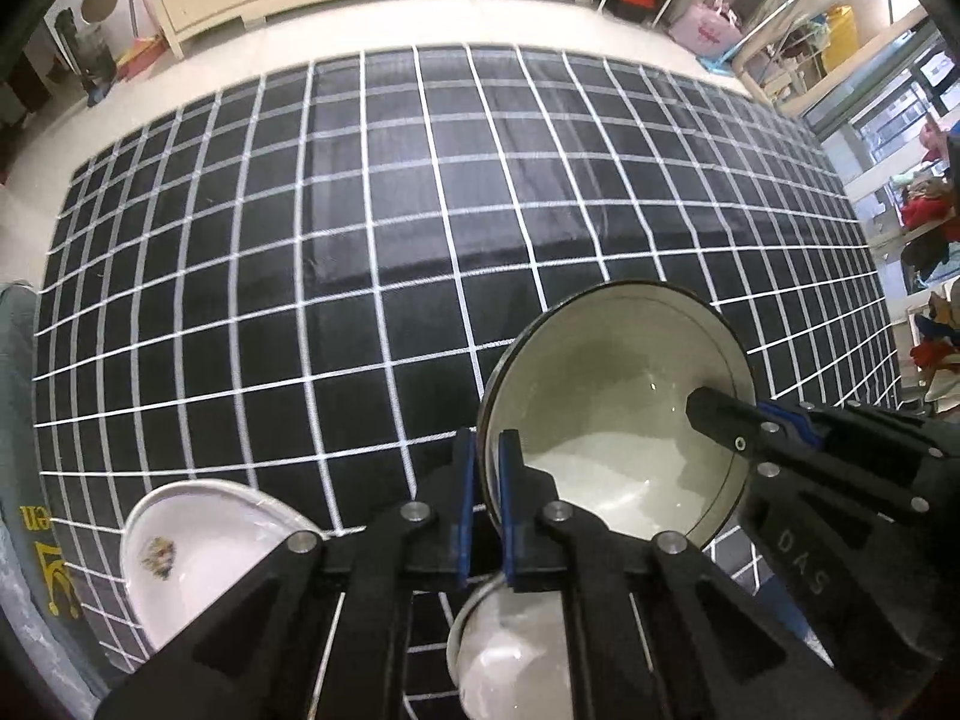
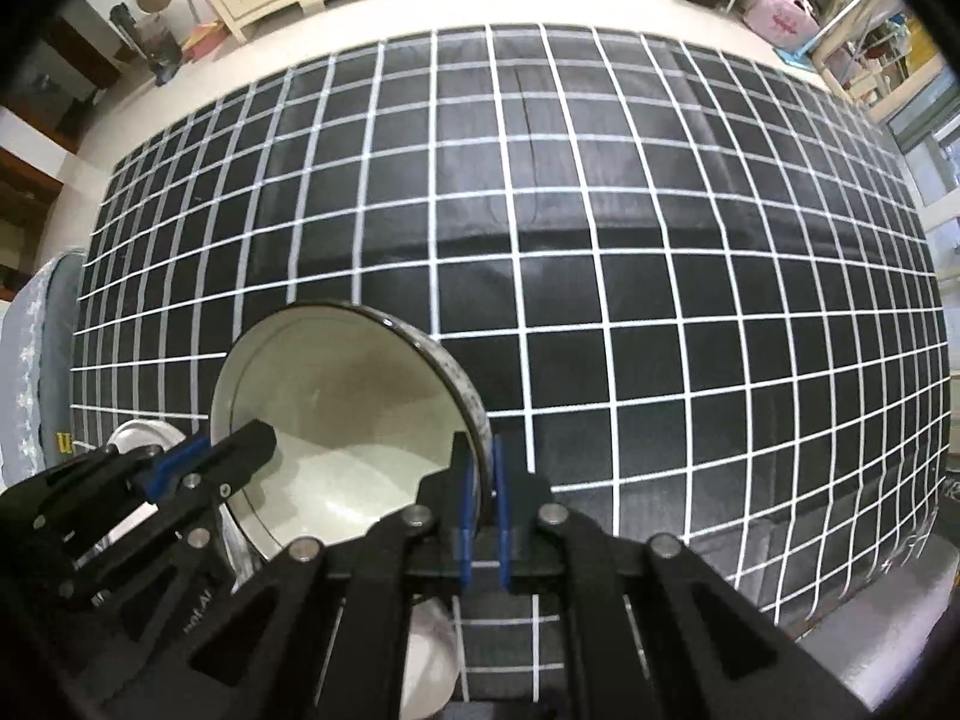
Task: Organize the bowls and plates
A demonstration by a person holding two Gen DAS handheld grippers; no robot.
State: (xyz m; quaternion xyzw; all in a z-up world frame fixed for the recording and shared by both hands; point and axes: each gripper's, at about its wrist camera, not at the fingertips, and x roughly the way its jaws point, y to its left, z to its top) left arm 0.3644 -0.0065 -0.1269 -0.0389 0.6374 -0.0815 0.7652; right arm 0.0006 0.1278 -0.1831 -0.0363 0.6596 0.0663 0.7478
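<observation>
Both grippers were clamped on opposite rims of one dark-rimmed, cream-glazed ceramic bowl point(image 1: 618, 414): the left gripper point(image 1: 485, 504) pinched its rim at lower centre of the left view, the right gripper point(image 2: 482, 498) the far rim. The bowl hung tilted above the black white-gridded cloth point(image 1: 360, 240), with a small white bowl point(image 1: 510, 654) directly beneath and a white crested plate point(image 1: 198, 558) at lower left, so lowering looked like the move.

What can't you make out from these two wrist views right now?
- Small white bowl: left wrist view, partly hidden by the left gripper; cut off in the right wrist view.
- Flowered plate: near side hidden by gripper linkage.
- Big bowl: underside unseen in both; right gripper covers its rim.
</observation>
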